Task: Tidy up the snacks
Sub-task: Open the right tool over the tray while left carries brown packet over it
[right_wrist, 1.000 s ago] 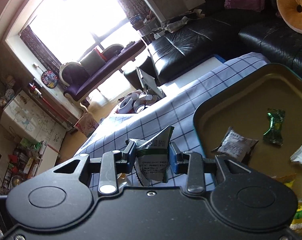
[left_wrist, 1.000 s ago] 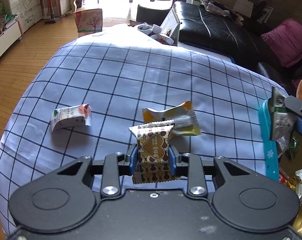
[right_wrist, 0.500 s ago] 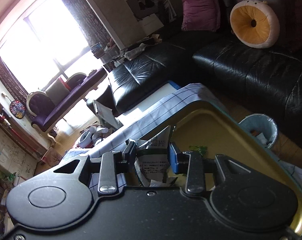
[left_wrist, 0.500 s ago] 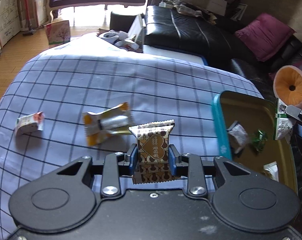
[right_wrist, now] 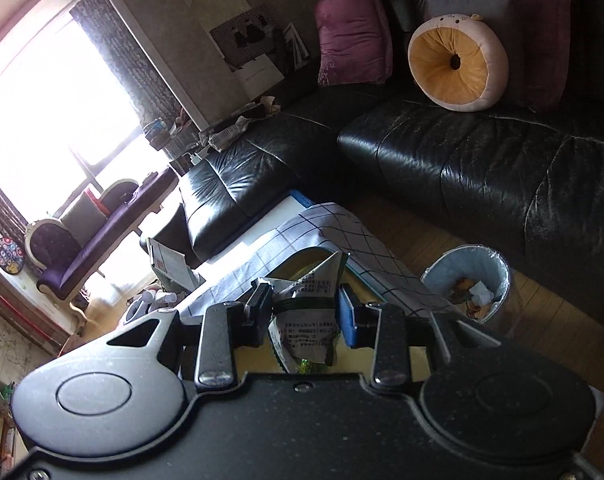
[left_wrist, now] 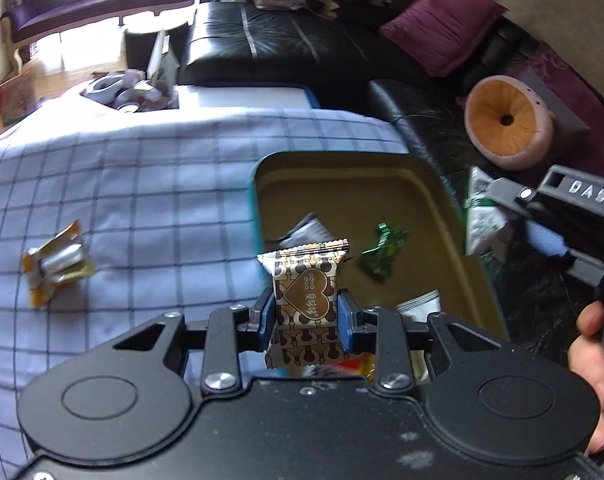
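Observation:
My left gripper [left_wrist: 305, 314] is shut on a brown heart-print snack packet [left_wrist: 305, 292], held above the near left part of the gold tray [left_wrist: 342, 184]. The tray holds a green candy [left_wrist: 384, 250], a dark packet [left_wrist: 310, 230] and a white packet [left_wrist: 420, 304]. My right gripper [right_wrist: 304, 312] is shut on a white-and-green snack packet [right_wrist: 306, 308]; in the left wrist view that packet [left_wrist: 480, 216] hangs past the tray's right rim. A yellow wrapper [left_wrist: 56, 266] lies on the checked cloth.
The checked tablecloth [left_wrist: 142, 184] covers the table left of the tray. A black leather sofa [right_wrist: 482, 160] with a round orange cushion [right_wrist: 456, 68] stands behind. A lined waste bin [right_wrist: 472, 284] stands on the floor beside the table's edge. Clutter [left_wrist: 118, 88] sits at the far end.
Both grippers have moved right with their packets. The left one now hangs over the tray; the right one has passed beyond the tray's right rim, bringing the waste bin into view.

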A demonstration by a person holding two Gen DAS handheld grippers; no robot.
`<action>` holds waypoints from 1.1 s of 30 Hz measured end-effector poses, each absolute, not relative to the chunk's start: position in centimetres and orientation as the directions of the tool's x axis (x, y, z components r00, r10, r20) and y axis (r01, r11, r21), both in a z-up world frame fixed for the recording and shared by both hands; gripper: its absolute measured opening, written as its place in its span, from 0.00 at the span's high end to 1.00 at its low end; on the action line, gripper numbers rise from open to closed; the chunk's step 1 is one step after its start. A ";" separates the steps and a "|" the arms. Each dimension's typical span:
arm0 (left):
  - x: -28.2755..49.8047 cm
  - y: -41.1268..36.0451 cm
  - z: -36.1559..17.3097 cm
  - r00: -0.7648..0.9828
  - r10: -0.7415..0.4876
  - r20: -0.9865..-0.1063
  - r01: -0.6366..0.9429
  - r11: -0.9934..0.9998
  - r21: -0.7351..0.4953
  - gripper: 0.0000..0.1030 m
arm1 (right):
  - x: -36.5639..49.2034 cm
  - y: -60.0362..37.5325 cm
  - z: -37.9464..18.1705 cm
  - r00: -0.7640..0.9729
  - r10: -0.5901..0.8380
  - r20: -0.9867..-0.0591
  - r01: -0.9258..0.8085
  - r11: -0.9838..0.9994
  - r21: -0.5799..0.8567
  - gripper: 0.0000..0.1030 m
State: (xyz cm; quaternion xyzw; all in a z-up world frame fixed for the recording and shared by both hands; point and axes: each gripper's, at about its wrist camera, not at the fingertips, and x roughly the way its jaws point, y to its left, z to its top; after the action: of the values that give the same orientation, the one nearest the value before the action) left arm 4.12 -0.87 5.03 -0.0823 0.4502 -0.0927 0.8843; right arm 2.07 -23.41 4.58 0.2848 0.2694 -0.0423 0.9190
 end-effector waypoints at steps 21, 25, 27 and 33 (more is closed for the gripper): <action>15.7 -7.7 4.0 0.478 -0.127 -0.869 0.092 0.991 -0.094 0.70 | 3.8 -24.1 3.1 0.800 0.033 -0.599 0.269 0.872 0.408 0.56; 15.6 -7.9 3.8 0.469 -0.107 -0.877 0.092 0.993 -0.072 0.70 | 3.7 -23.9 3.1 0.796 0.018 -0.605 0.266 0.888 0.376 0.56; 15.8 -7.9 3.7 0.470 -0.103 -0.877 0.093 0.993 -0.067 0.69 | 3.7 -23.8 3.2 0.802 0.034 -0.596 0.244 0.893 0.379 0.55; 15.3 -7.5 5.1 0.493 -0.099 -0.865 0.095 0.994 -0.059 0.65 | 3.8 -24.4 3.3 0.803 0.068 -0.592 0.220 0.889 0.401 0.52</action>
State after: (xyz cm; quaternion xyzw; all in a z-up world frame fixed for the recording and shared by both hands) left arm 15.27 -7.47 5.07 -0.0019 0.5006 -0.0560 0.8639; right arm 3.80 -24.36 3.28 0.2315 0.3109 -0.0414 0.9209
